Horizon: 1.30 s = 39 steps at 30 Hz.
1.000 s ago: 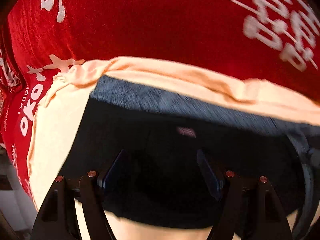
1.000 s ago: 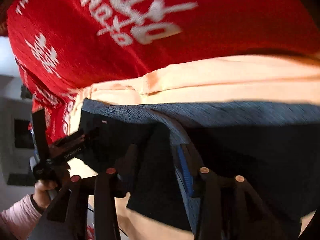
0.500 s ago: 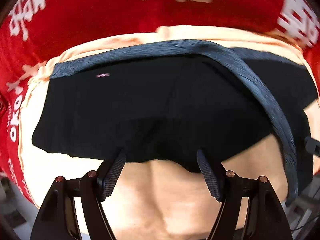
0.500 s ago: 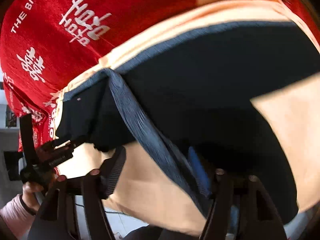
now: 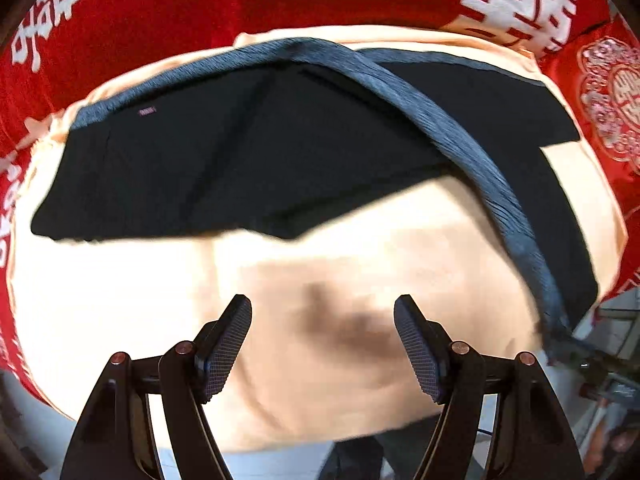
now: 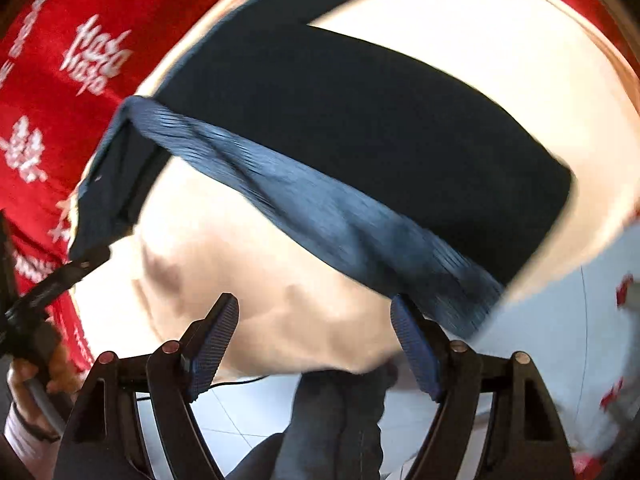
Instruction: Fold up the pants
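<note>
With both jaws empty, left hand-held gripper [image 5: 322, 344] spread, right hand-held gripper [image 6: 314, 340] opening, your pants [image 5: 256, 160] lie ahead, the waistband [image 6: 320, 216] running diagonally, nearest the right.

Bright daylight throughout, peach cloth [image 5: 120, 320] blown out to near white, soft dark shadow patch between the claw fingers, motion blur smearing fabric edges, strong fisheye bending and black vignette at corners.
</note>
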{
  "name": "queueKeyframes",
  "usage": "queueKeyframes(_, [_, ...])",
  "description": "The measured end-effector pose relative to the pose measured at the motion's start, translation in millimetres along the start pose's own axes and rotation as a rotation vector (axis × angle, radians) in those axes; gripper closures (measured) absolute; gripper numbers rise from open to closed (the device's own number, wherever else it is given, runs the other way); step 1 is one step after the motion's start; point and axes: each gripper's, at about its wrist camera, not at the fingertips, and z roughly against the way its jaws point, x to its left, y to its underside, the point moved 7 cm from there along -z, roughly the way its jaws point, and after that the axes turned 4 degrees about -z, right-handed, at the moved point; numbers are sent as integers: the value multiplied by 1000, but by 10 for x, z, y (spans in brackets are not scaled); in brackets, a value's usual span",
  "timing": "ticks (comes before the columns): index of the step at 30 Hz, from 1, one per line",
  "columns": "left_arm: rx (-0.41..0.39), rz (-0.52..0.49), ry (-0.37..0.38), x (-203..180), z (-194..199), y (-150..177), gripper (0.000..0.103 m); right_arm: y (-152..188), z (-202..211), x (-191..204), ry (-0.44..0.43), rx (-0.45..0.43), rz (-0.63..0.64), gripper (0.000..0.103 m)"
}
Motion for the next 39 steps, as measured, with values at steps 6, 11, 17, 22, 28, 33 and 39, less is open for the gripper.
queueKeyframes(6, [4,-40,43,-374,-43,-36,28,97,6,-523,76,-34,-96,22])
queueKeyframes(11, [25,-52,128,-922,-235,-186,28,96,-124,-841,13,-11,-163,22])
queueKeyframes(17, [64,-25,173,-1338,-508,-316,28,106,-239,-978,-93,18,-123,34])
queueKeyframes(22, [78,-20,198,-1581,-593,-365,28,64,-74,-947,-204,-21,-55,44])
queueKeyframes(28, [68,-52,165,-1814,-703,-373,28,95,-103,-1042,-288,-10,-28,48])
queueKeyframes(33, [60,-38,164,-1899,-696,-372,35,72,-215,-1074,-355,36,-93,58])
queueKeyframes(39, [73,25,187,-1903,-636,-404,85,-28,31,-928,-375,57,-71,100])
